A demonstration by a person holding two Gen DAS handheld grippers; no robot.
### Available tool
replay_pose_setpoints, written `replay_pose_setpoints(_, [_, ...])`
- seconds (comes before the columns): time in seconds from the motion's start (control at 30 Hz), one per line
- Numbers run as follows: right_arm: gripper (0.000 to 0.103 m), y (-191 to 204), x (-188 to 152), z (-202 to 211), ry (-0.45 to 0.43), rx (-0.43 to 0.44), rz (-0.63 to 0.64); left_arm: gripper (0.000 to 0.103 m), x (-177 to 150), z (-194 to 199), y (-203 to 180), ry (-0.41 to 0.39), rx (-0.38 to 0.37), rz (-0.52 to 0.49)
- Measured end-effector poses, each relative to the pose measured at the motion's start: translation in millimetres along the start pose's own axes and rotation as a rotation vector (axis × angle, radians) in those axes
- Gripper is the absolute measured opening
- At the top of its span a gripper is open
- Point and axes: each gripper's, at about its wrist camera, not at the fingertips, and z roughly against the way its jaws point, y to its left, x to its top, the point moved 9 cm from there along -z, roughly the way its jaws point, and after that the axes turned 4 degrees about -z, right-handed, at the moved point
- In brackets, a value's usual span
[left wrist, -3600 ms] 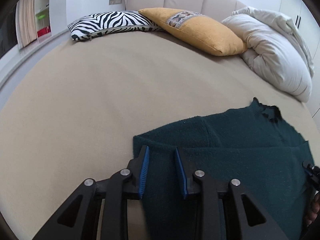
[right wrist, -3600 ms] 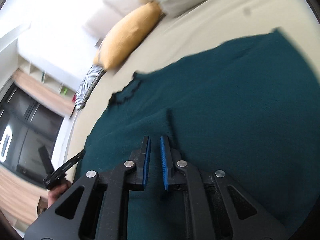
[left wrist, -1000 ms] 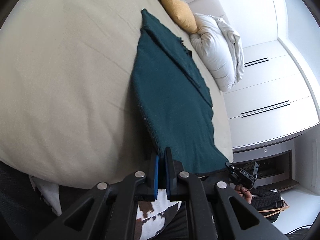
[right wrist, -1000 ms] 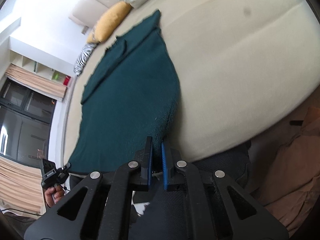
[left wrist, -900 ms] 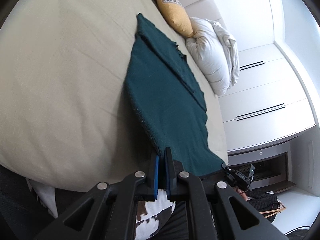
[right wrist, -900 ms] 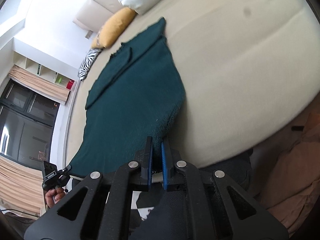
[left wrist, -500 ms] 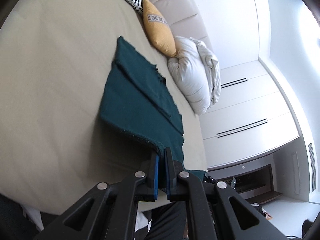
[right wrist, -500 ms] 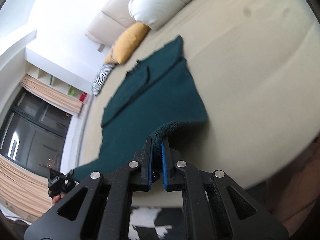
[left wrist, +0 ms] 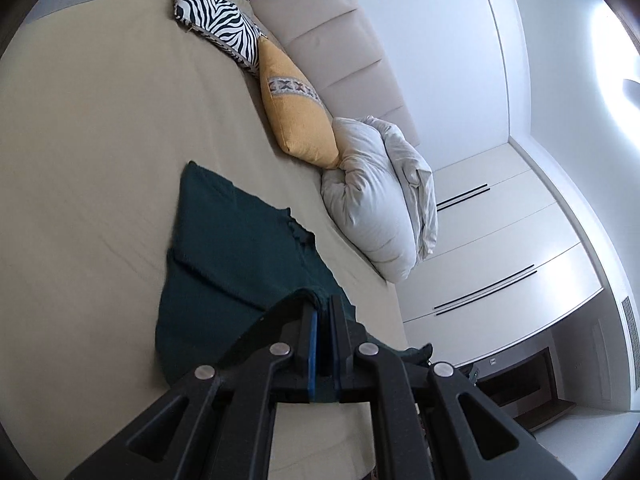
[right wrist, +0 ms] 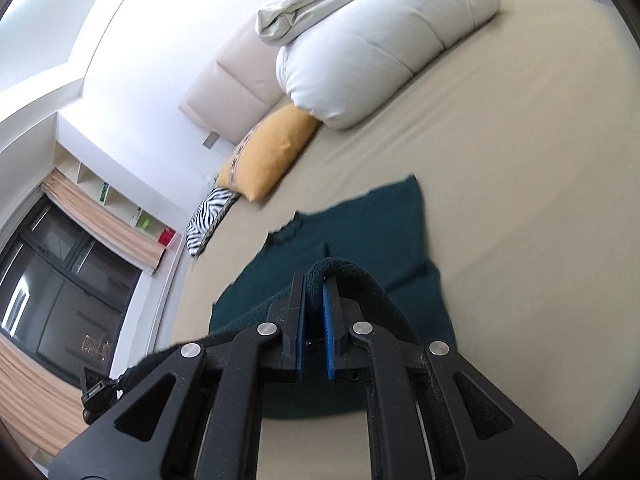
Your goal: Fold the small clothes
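Left wrist view: the left gripper (left wrist: pixel 324 312) is clenched on the near hem of the dark green garment (left wrist: pixel 224 240), fabric pinched between its blue pads. Right wrist view: the right gripper (right wrist: pixel 314 280) is likewise clamped on the hem, a roll of knit bulging over its fingertips.

Location of the work item: the garment lies on the beige bed (left wrist: pixel 88 152), its far end flat and pointing toward the yellow cushion (left wrist: pixel 298 120), well short of it. The near end is lifted off the sheet and carried over the flat portion. The white duvet (left wrist: pixel 376 200) sits beside the yellow cushion on one side, the zebra pillow (left wrist: pixel 216 12) on the other; neither touches the garment.

Progress, as judged: side portions appear already turned in, given the layered seams on the flat part. The lengthwise fold is under way, not finished. The hem has yet to be laid down toward the neckline, released and smoothed. Any further halving remains outstanding.

Change against the frames of a second ago: then the garment lay stretched long, its hem held at the bed edge nearest the person, away from the yellow cushion. Now both grippers have travelled up and toward the yellow cushion, the visible length has shortened markedly, and a curl of fabric hangs beneath the grips. Both grips are unchanged.
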Motion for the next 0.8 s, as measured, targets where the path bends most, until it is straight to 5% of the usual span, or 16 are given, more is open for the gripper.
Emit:
replay_pose_setpoints(0.37, [0.006, -5, 82, -128, -0.023, -0.117, 0.019, 0.006, 94, -97, 32, -0.011, 0.104, -0.013])
replay_pose_setpoints(0.63, [0.009, -38, 115, -224, 0.022, -0.209, -0.005, 0.008, 118, -165, 96, 0.038, 0.256, -0.004])
replay_pose_setpoints(0.7, [0.011, -55, 114, -253, 0.064, -0.266, -0.008, 0.027, 118, -173, 120, 0.051, 0.298, 0.043])
replay_pose_setpoints(0.8, [0.025, -78, 114, -279, 0.102, -0.299, -0.048, 0.038, 113, -164, 125, 0.042, 0.299, 0.043])
